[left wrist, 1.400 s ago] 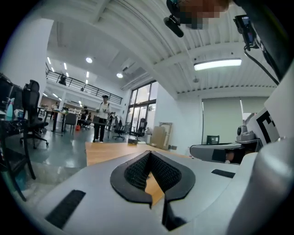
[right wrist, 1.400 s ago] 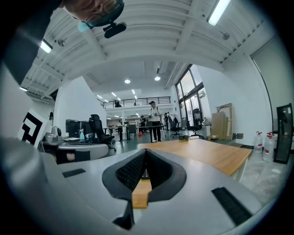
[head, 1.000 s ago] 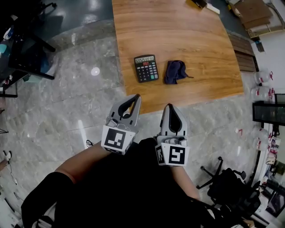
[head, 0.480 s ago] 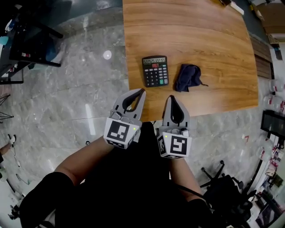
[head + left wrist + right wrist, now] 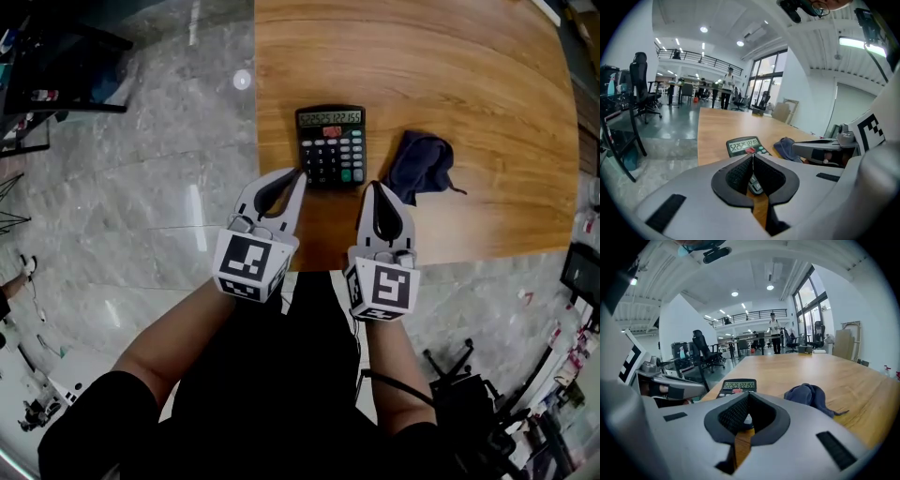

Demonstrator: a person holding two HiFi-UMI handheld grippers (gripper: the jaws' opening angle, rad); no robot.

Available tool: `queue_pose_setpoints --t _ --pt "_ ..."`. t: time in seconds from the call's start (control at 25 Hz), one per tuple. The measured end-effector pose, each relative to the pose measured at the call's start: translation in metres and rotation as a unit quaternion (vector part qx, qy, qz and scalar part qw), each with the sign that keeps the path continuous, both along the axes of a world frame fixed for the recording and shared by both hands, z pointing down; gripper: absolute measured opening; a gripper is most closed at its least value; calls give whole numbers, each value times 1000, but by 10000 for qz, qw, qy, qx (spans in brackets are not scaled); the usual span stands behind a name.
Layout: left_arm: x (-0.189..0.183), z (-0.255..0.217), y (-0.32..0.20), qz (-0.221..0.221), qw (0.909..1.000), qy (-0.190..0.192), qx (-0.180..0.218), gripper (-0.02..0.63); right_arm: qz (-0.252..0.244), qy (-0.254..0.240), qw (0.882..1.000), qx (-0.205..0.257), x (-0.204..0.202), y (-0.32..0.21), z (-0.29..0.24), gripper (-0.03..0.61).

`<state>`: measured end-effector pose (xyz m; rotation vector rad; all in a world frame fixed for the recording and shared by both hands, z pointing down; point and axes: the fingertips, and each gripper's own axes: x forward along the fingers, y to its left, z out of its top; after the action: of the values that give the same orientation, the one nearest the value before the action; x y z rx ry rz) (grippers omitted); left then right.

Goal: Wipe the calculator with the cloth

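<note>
A black calculator (image 5: 330,145) with a lit display lies flat near the front edge of the wooden table (image 5: 487,84). A crumpled dark blue cloth (image 5: 421,166) lies just to its right, apart from it. My left gripper (image 5: 298,172) is shut and empty, its tip just short of the calculator's near left corner. My right gripper (image 5: 377,185) is shut and empty too, its tip between calculator and cloth. From the left gripper view the calculator (image 5: 744,146) and cloth (image 5: 786,147) lie just ahead. The right gripper view shows the calculator (image 5: 737,386) and the cloth (image 5: 808,395) likewise.
The table's left edge runs beside the calculator, with grey marble floor (image 5: 141,187) beyond it. A black desk (image 5: 56,75) stands at the far left and a black office chair (image 5: 469,398) at the lower right. People stand far off in the hall (image 5: 726,89).
Both grippers have come forward and down, side by side, from in front of the table to over its near edge. Calculator and cloth lie where they were; both look closer now.
</note>
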<state>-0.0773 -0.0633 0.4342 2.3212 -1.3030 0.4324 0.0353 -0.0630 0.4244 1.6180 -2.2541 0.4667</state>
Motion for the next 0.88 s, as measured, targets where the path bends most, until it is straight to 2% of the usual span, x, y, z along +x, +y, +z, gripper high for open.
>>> queue_pose_setpoints --t 0.12,0.44,0.68,0.88 --pt "-1 16 -9 -68 9997 24 -230 58 -122 50 9997 -213 0 -18 25 15" --pt "4 37 -18 -72 9974 300 -645 133 -261 166 9953 -922 -1 -35 68 15" --pt "4 41 -23 -185 9948 552 -838 152 -340 330 9919 -1176 -1 -36 73 15" --pt "5 50 -19 -268 9906 687 -1156 161 -226 298 9903 -1336 5 -36 78 15"
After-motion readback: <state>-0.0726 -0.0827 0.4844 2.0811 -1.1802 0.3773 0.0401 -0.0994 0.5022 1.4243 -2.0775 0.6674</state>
